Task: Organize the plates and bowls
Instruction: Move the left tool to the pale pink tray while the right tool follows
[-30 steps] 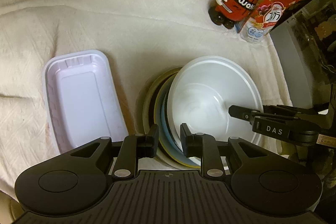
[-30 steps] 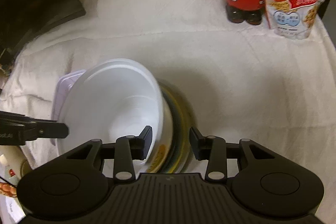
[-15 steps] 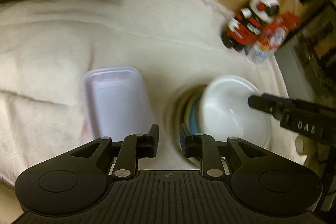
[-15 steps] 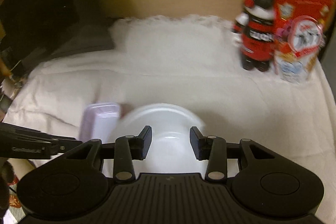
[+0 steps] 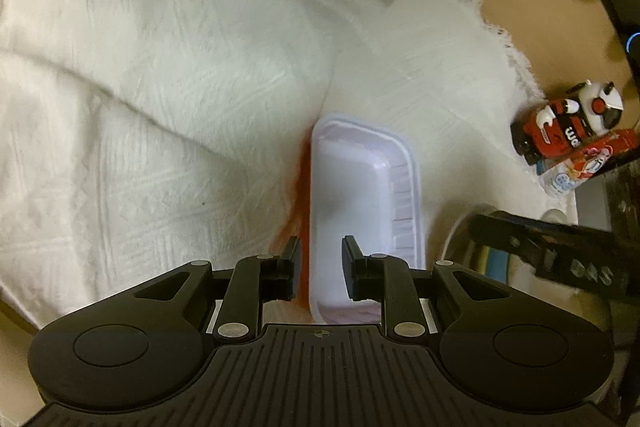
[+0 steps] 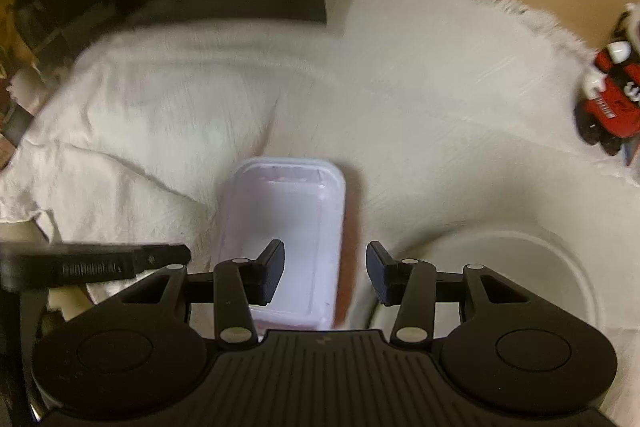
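Pale lilac tray (image 5: 360, 183), white textured cloth (image 5: 160, 87)

Both wrist fisheyes look steeply down along own fingers, close above white woven cloth (image 5: 160, 107). Shared: pale lilac rectangular plastic tray (image 5: 360, 195) ahead of each gripper; red-black panda figurine (image 6: 612, 107) far right, blurred, probably same toy.

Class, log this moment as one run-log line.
left gripper: open, over tray | right gripper: opening, empty | bowl: stacked

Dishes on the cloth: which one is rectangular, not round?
The pale lilac tray, alone beside the round white bowl that sits on stacked plates.
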Available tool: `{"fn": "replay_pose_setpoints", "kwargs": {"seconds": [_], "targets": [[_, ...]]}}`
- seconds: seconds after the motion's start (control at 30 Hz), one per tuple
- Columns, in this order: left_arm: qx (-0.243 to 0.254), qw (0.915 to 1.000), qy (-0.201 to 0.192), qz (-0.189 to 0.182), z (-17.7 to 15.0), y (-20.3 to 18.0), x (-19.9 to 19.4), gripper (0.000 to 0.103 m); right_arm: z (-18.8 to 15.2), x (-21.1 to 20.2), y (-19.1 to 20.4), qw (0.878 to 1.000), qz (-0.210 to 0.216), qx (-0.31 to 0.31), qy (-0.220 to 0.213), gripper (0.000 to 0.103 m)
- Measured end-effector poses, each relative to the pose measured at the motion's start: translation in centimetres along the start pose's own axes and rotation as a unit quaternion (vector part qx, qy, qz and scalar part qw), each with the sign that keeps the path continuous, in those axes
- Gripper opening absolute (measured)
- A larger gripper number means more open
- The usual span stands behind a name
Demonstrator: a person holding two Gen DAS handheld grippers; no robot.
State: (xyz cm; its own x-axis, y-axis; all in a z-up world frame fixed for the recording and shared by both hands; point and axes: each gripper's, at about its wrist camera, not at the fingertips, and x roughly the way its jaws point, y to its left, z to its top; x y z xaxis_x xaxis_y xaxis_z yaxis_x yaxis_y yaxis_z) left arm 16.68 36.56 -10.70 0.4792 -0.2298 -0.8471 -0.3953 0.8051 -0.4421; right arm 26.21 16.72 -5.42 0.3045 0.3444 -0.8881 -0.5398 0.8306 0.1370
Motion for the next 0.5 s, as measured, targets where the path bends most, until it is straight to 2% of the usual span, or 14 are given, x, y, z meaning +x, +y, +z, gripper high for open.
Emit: {"fn": "replay_pose_setpoints", "kwargs": {"seconds": [0.2, 0.3, 0.5], "targets": [[-0.01, 0.9999, 0.011, -0.008, -0.3, 1.2, 2.2, 0.024, 2.3, 5.6, 1.3, 0.997, -0.057, 0.011, 0.06, 0.048], [-0.009, 0.9997, 0.017, -0.016, -0.2, 1.4, 3.3, 0.024, 2.8, 7.2, 2.0, 0.994, -0.091, 0.0, 0.057, 0.049], [-0.011, 0.9993, 0.029, -0.021, -0.1, 1.8, 4.5, 0.024, 3.1, 9.6, 3.5, 0.993, -0.104, -0.024, 0.059, 0.049]]}}
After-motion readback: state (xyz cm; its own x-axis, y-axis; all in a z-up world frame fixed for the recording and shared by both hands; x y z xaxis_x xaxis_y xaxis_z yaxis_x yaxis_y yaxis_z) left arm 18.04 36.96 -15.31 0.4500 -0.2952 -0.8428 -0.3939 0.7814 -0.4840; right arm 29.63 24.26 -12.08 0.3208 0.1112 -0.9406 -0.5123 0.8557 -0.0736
